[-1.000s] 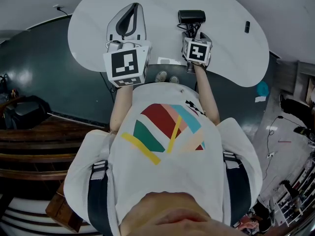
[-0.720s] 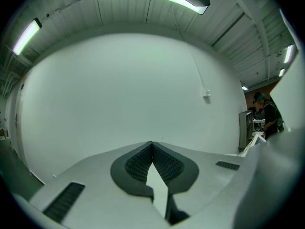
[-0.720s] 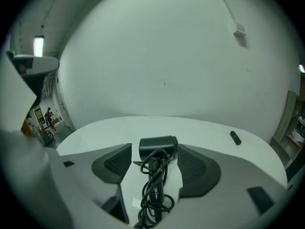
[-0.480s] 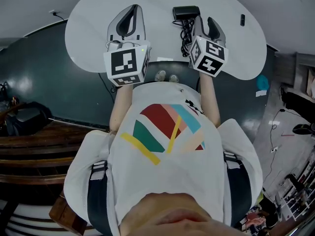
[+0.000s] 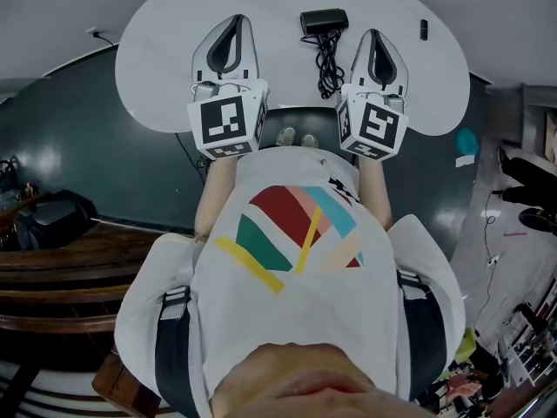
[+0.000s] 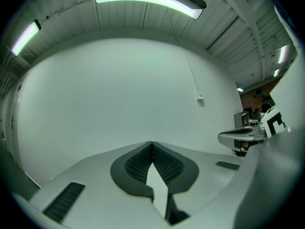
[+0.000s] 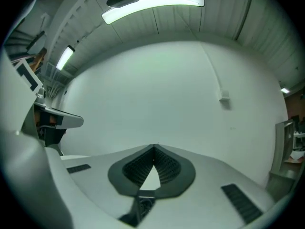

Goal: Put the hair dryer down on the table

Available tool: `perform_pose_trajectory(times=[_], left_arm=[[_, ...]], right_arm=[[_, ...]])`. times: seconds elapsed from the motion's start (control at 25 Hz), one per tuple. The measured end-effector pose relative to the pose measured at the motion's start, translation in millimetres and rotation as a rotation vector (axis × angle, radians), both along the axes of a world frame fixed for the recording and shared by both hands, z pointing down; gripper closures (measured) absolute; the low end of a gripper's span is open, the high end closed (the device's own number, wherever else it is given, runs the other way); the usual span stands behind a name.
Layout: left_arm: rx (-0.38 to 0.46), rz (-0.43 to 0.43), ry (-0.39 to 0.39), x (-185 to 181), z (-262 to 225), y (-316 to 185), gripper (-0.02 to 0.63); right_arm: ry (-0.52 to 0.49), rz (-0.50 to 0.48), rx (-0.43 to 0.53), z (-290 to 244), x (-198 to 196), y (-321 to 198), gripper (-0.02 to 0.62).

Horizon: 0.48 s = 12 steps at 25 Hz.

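The black hair dryer point(image 5: 324, 20) lies on the white table point(image 5: 165, 68) at the far middle, and its coiled cord point(image 5: 328, 59) trails toward me. Nothing grips it. My right gripper point(image 5: 376, 33) hovers just right of the cord with its jaws shut and empty; its tips meet point(image 7: 154, 147) in front of a bare white wall. My left gripper point(image 5: 236, 17) is level with it, left of the dryer, also shut and empty point(image 6: 152, 143). Neither gripper view shows the dryer.
A small dark object point(image 5: 424, 30) lies near the table's far right edge. The table's curved near edge runs just under both grippers, with dark floor point(image 5: 104, 146) beyond. Each gripper shows in the other's view, the right gripper point(image 6: 243, 136) and the left gripper point(image 7: 59, 120).
My right gripper has drawn back from the hair dryer to the right and its jaws have come together. The dryer stays on the table. The left gripper has hardly moved.
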<state>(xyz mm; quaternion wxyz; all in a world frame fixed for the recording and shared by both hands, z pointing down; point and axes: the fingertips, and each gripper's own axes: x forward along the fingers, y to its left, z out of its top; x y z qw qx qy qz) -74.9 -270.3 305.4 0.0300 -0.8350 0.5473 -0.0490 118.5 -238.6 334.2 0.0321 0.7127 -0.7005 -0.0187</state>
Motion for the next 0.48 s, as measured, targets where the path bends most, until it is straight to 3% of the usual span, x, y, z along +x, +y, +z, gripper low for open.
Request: perform_pose_trajectory(times=[0.2,0.32,0.48], left_arm=[[-0.001,0.055,0.035,9.8,-0.1,4.6,0.592],[0.014,0.094,-0.005,11.4,0.6,4.0,0.592],[0.002,0.042,-0.021,-0.6,7.2,5.3,0.592]], right_arm=[[-0.016,-0.031,0.013,-5.5,-2.6,5.8,0.586],[-0.057,-0.035,0.018,-8.5,0.1,11.3,0.586],[-0.085,-0.058,0.003,-7.7,1.6,16.2,0.586]])
